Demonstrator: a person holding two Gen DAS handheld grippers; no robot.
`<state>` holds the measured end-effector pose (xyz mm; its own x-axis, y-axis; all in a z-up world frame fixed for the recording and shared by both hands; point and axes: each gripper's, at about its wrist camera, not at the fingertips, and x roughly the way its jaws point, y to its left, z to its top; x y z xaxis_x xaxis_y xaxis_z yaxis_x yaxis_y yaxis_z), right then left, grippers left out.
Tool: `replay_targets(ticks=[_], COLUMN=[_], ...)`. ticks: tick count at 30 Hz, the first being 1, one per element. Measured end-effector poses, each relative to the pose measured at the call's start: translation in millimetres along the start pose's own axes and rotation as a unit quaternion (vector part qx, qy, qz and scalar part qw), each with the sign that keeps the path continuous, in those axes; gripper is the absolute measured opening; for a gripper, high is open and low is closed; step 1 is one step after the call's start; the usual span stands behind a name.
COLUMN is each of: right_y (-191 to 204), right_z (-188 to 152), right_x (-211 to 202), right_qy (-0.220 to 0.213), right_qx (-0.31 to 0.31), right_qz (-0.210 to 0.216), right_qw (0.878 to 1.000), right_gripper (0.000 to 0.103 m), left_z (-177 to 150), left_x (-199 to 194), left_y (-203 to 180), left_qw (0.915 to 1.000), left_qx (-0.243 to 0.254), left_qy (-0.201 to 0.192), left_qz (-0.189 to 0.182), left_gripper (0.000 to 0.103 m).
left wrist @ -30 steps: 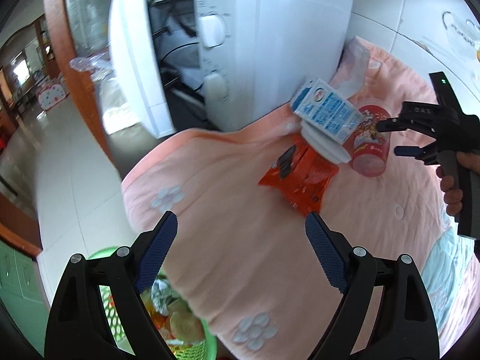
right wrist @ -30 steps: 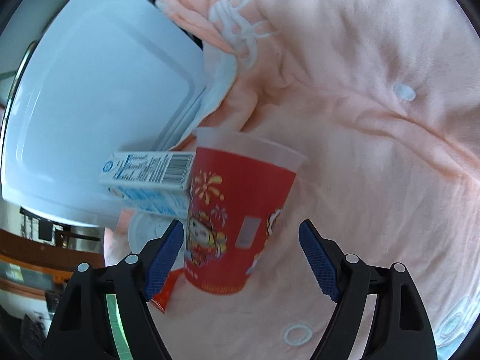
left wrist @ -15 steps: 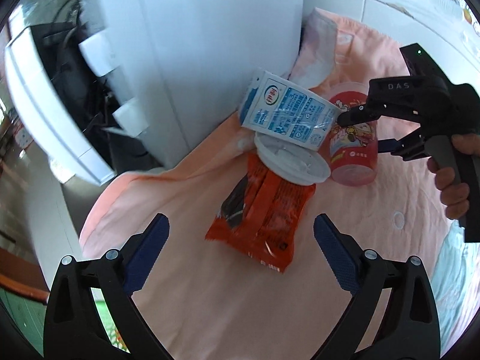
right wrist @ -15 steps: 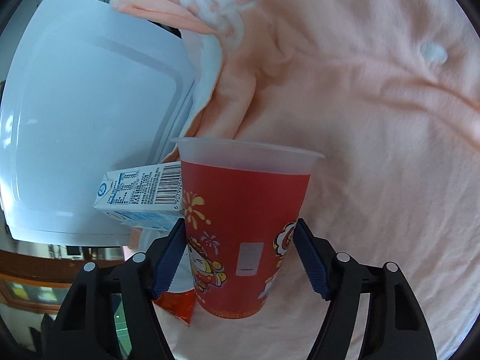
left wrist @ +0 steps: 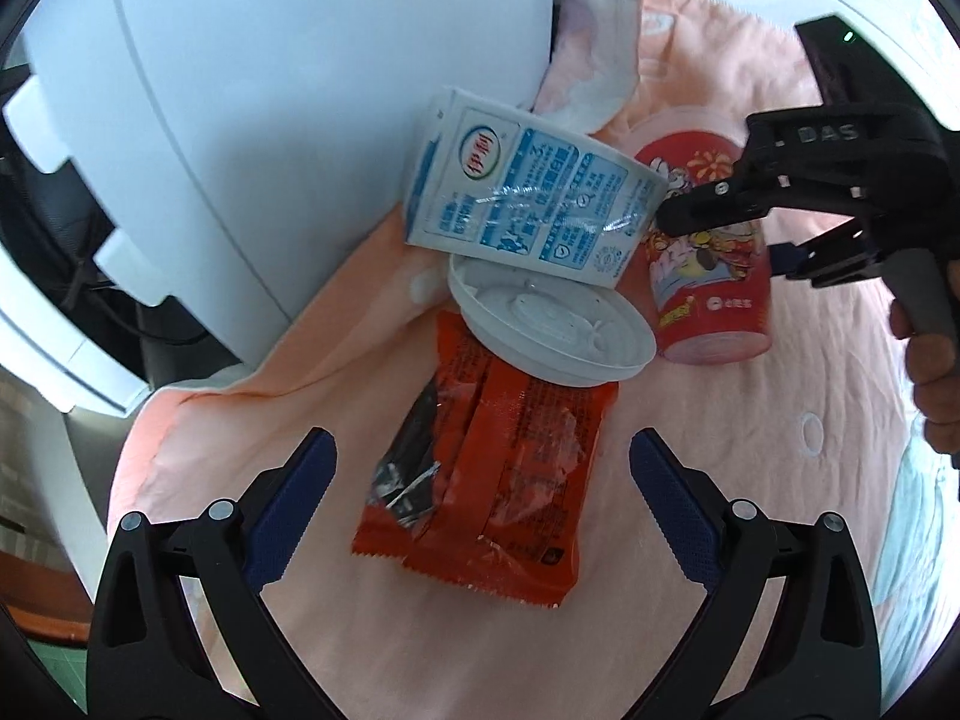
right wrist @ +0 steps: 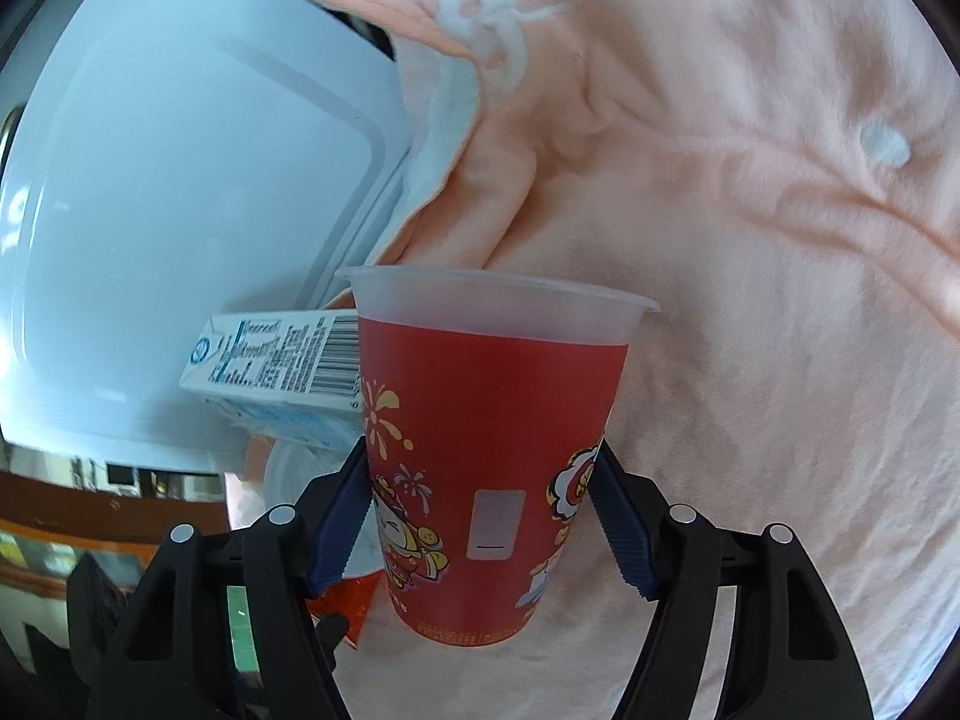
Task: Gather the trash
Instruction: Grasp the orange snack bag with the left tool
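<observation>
The right gripper [right wrist: 480, 516] pinches the red printed plastic cup [right wrist: 489, 450], upright on the pink blanket [right wrist: 750, 300] near its folded back corner. The left gripper [left wrist: 480, 480] hangs spread over the orange foil snack wrapper [left wrist: 498, 480], under a white plastic lid [left wrist: 552, 330] and blue-white milk carton [left wrist: 522, 198].

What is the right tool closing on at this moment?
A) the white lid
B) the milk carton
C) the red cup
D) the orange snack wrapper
C: in the right wrist view the right tool has a pad against each side of the red cup.
</observation>
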<state>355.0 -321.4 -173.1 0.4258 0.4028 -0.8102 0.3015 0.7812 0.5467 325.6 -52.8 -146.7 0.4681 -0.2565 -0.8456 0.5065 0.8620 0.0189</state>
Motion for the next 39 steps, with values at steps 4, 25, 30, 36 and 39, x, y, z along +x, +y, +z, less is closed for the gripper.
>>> replay_targets(ticks=[4, 25, 30, 36, 39], right_y=[11, 62, 71, 94, 105], right_z=[-5, -52, -59, -84, -95], right_x=[-10, -41, -32, -20, -13], right_qy=[-0.005, -0.035, -0.032, -0.026, -0.022], right_qx=[-0.029, -0.133, -0.148, -0.181, -0.198], right_qz=[-0.015, -0.041, -0.036, -0.034, -0.028], right_qw=[0.999, 0.99, 0.988, 0.983, 0.98], right_gripper=[0.067, 0.067, 0.067, 0.067, 0.067], left_z=[-1, -22, -34, -42, -57], left_x=[8, -5, -24, -44, -66], left_y=[-4, -8, -2, 7, 17], left_qw=[0.9999, 0.9998, 0.9995, 0.9984, 0.9968], left_qx=[0.012, -0.006, -0.02, -0.047, -0.063], left_qy=[0.003, 0.0, -0.017, -0.032, -0.048], left_qz=[-0.001, -0.02, -0.018, -0.007, 0.001], left_gripper=[0.093, 0.04, 0.038, 0.037, 0.037])
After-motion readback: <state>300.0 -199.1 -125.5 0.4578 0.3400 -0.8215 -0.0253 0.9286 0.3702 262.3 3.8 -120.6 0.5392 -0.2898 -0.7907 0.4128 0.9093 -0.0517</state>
